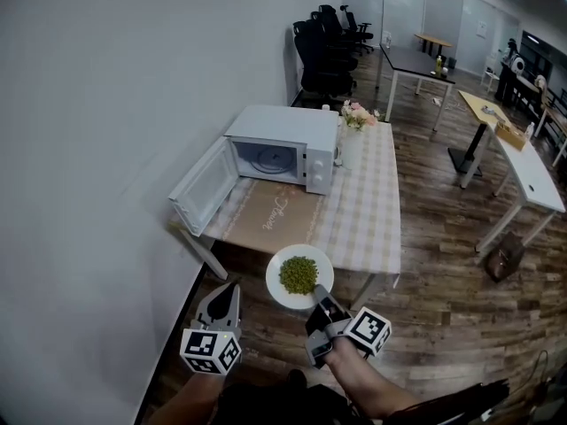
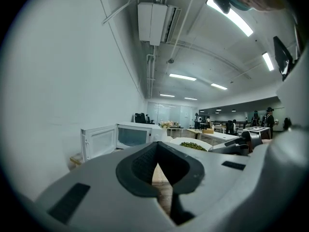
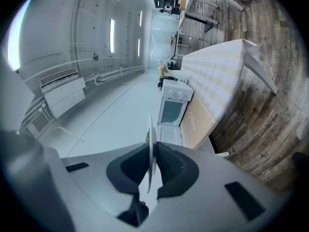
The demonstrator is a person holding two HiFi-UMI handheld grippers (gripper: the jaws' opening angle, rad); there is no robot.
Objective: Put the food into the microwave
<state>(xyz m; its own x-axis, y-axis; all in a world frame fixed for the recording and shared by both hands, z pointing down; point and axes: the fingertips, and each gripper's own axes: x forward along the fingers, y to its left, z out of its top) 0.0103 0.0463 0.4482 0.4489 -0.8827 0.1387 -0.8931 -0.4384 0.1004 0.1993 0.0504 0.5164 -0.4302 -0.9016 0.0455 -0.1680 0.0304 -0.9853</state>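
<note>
Closest in, two grey handheld grippers sit side by side above the wood-plank floor [image 1: 443, 299]. The right gripper [image 1: 317, 293] has its jaws clamped on the near rim of a round white plate [image 1: 276, 266], which shows edge-on between the pads in its own view. The plate carries a heap of small green food pieces [image 1: 299, 274] (peas or beans, too small to tell). The left gripper [image 1: 234, 287] holds nothing, its jaws drawn together. The plate is held in the air by the near end of the checked-cloth bench [image 1: 363, 211], well apart from the boxy white microwave oven [image 1: 279, 131]. The microwave's door [image 1: 202, 189] is swung open, and a vase of pink flowers [image 1: 356, 116] stands beside it.
</note>
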